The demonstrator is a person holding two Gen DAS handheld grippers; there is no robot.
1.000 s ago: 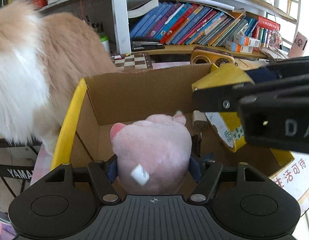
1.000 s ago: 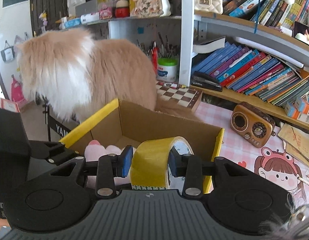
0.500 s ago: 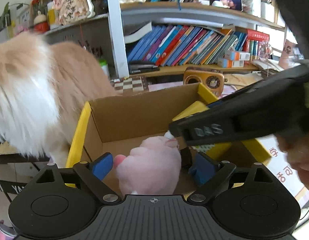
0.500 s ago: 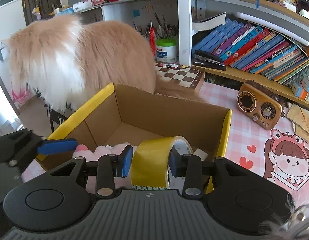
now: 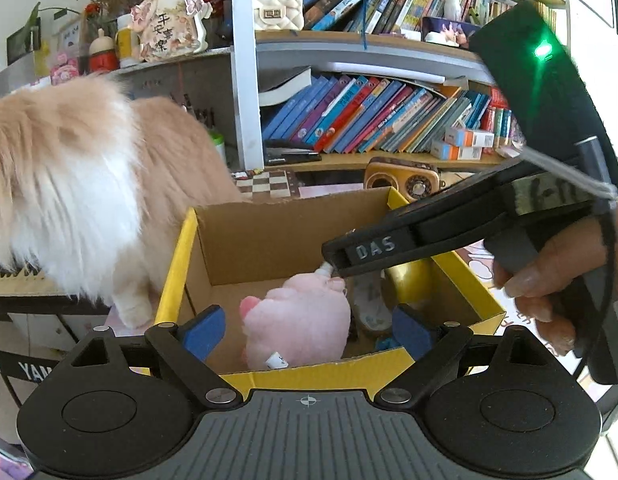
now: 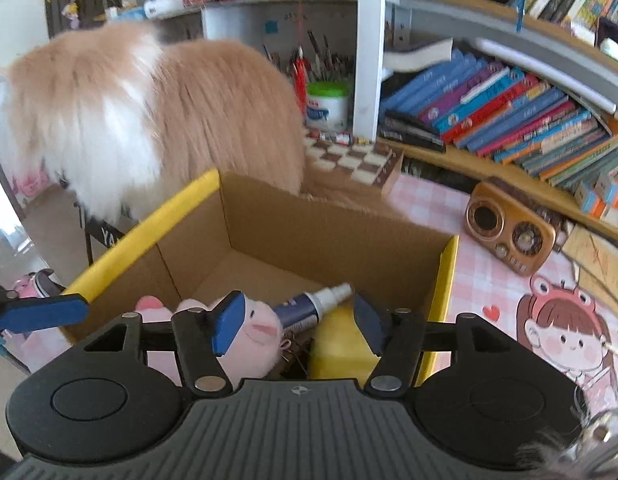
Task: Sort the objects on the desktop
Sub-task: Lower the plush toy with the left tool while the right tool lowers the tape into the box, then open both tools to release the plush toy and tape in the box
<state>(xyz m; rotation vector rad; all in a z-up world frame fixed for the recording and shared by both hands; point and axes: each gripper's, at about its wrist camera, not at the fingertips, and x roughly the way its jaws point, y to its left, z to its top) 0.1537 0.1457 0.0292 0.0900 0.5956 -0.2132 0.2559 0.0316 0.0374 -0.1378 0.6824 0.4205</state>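
Left gripper fingers stand wide, empty, above the pink plush lying in the cardboard box. Right gripper fingers opening; yellow tape roll lies between them in the box, released, beside a spray bottle.

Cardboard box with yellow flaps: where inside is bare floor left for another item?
The cardboard box has bare floor along its far wall and far-left corner. The near end is crowded: pink plush pig, dark spray bottle and yellow tape roll.
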